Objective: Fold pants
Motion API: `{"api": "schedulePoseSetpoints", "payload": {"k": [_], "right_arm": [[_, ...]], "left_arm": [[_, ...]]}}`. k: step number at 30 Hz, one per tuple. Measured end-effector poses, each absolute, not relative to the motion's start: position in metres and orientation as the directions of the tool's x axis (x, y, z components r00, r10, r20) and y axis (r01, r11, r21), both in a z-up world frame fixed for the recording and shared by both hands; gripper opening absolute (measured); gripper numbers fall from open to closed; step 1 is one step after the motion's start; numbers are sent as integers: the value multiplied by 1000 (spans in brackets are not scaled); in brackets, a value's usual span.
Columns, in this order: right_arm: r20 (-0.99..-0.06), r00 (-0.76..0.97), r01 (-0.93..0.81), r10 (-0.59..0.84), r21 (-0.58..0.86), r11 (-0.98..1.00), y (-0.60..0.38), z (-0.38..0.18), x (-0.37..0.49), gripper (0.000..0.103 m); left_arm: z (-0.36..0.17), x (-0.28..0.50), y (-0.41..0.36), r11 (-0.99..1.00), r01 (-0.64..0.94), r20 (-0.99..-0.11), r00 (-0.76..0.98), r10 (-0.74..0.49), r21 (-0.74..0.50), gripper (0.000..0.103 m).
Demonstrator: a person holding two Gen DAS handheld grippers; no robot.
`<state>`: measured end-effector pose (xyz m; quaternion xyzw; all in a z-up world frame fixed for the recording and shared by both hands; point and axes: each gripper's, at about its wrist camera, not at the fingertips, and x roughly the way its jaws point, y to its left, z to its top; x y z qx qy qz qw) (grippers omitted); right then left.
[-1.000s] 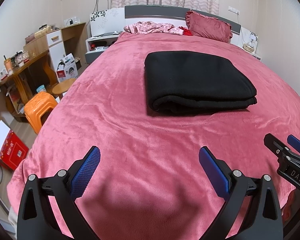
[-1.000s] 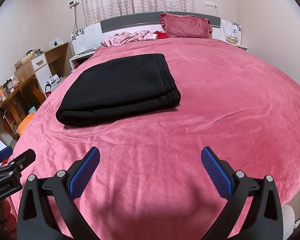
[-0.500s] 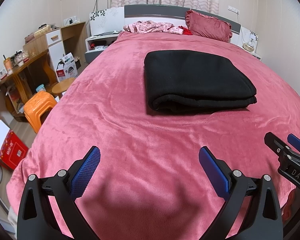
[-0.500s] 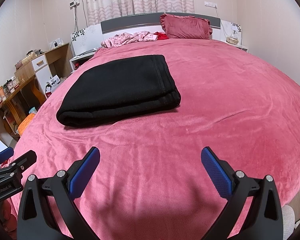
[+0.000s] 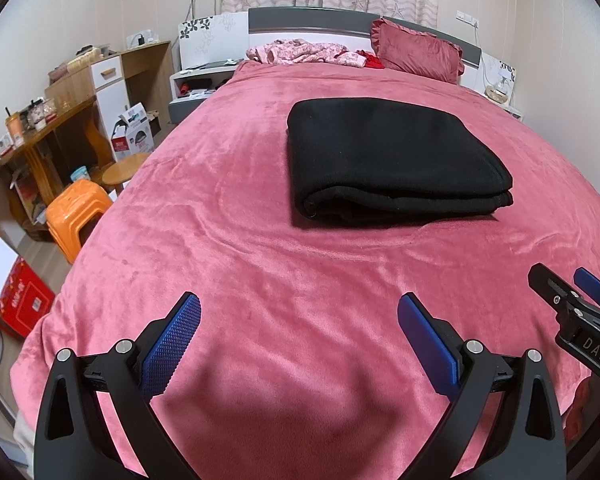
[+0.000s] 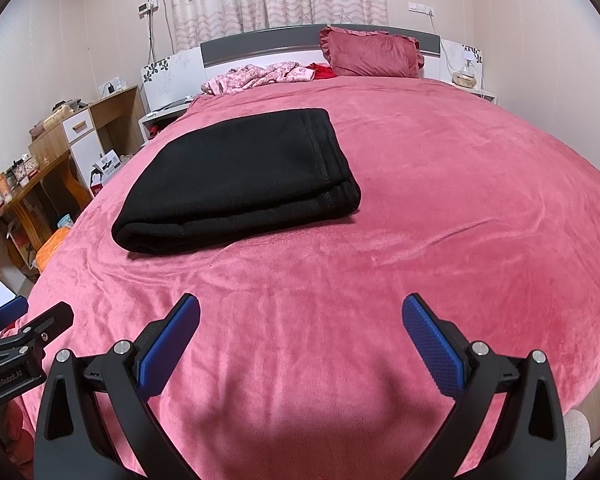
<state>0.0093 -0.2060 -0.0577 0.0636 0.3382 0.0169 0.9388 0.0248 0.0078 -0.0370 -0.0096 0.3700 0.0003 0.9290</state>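
The black pants (image 5: 392, 156) lie folded into a flat rectangle on the pink blanket (image 5: 228, 248), centre-right of the left wrist view and centre-left of the right wrist view (image 6: 236, 176). Left gripper (image 5: 298, 344) sits low in frame w/ jaws spread wide, holding nothing — well apart from the pants. Right gripper (image 6: 300, 344) is the same: wide open, empty, above bare blanket. A red pillow (image 6: 374, 56) rests at top centre, by the headboard.

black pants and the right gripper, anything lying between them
Nothing: in the right wrist view only bare pink blanket lies between the open right gripper and the folded black pants.
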Motion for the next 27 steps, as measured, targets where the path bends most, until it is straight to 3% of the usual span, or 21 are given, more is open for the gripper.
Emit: {"api": "schedulePoseSetpoints", "payload": {"k": [27], "right_arm": [[-662,745,30,77,148,988,-209,-68,15,101]], "left_arm": [[-51,28,5,1000,-12,-718,696,5,-5,98]]}}
